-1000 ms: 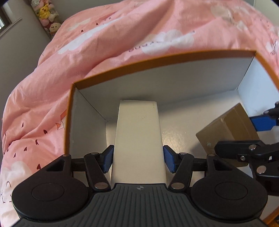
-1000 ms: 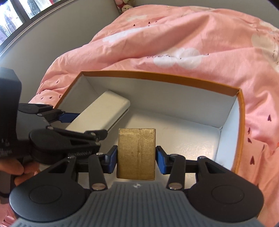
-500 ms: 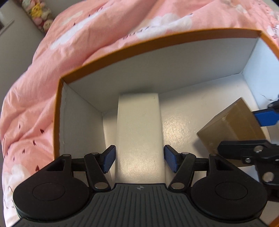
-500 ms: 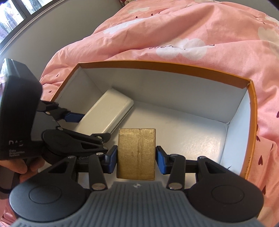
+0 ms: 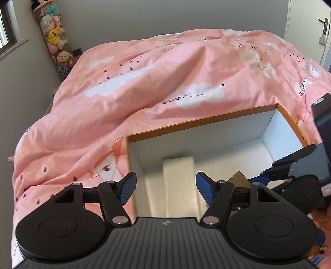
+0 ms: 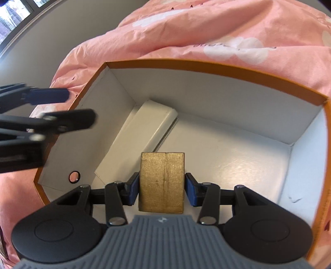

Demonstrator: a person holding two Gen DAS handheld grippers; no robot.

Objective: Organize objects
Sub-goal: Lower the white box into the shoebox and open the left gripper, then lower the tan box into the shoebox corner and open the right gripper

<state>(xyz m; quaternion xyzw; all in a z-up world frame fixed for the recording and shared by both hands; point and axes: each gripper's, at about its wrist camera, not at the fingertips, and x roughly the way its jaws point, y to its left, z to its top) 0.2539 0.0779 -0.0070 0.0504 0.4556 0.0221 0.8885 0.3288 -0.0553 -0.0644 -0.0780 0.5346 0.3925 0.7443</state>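
Note:
An orange-rimmed box with white inside [image 5: 202, 122] [image 6: 217, 68] sits on a pink bed cover. A long white box [image 5: 179, 186] [image 6: 144, 132] lies inside it along the left wall. My left gripper [image 5: 165, 187] is open and empty, raised above the white box. My right gripper [image 6: 162, 186] is shut on a gold box [image 6: 162, 182], held inside the orange box to the right of the white one. A corner of the gold box [image 5: 239, 178] shows in the left wrist view.
The pink bed cover [image 5: 144, 82] surrounds the orange box. A tall jar of plush toys [image 5: 54, 39] stands in the far left corner by the wall. A window [image 6: 12, 12] is at the upper left.
My left gripper let go of the white box, opened wide and pulled back up and out of the orange box. My right gripper moved deeper into the box with the gold box.

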